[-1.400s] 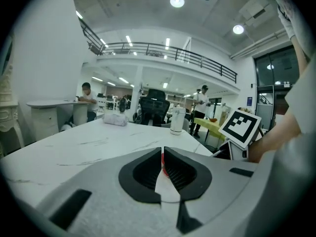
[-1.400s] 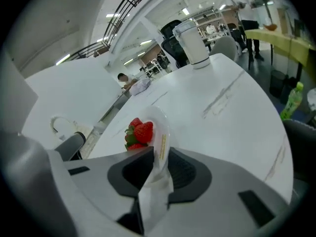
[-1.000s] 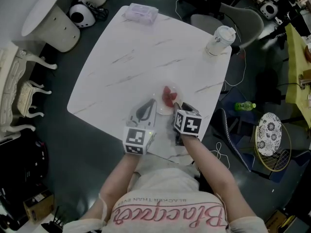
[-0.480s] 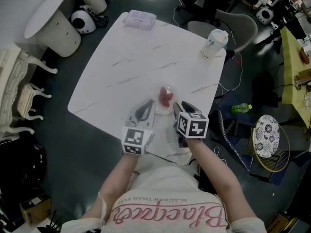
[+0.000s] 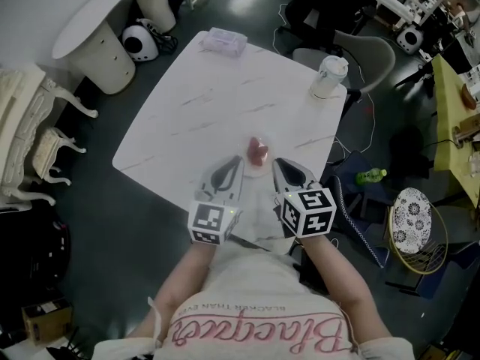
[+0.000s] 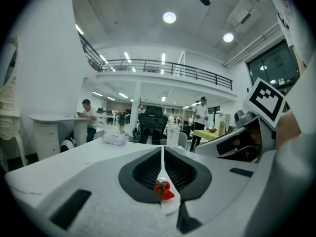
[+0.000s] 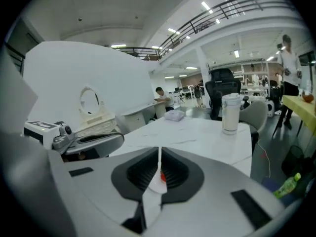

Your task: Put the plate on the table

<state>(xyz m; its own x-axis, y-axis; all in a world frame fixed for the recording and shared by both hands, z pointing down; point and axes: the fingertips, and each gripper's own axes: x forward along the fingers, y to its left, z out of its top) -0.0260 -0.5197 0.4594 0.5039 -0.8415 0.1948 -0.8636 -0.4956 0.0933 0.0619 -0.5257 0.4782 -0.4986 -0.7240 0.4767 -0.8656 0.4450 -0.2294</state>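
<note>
A small white plate (image 5: 257, 164) with red strawberries (image 5: 257, 151) sits on the white marbled table (image 5: 210, 103) near its front edge. My left gripper (image 5: 236, 162) is just left of the plate and my right gripper (image 5: 279, 163) just right of it. In the left gripper view the left gripper (image 6: 162, 157) is shut, and the strawberries (image 6: 163, 190) show through the slit behind its tips. The right gripper's (image 7: 159, 154) jaws are closing and stand almost together. A sliver of red and white shows in their slit, but I see nothing pressed between the pads.
A lidded white cup (image 5: 328, 76) stands at the table's far right corner and a tissue pack (image 5: 223, 41) at the far corner. A grey chair (image 5: 360, 51) is behind the cup. A green bottle (image 5: 370, 176) and cables lie on the floor to the right.
Both grippers have drawn slightly back from the plate, the right one most. The plate stays on the table. The head view has pulled back, so the table looks smaller.
</note>
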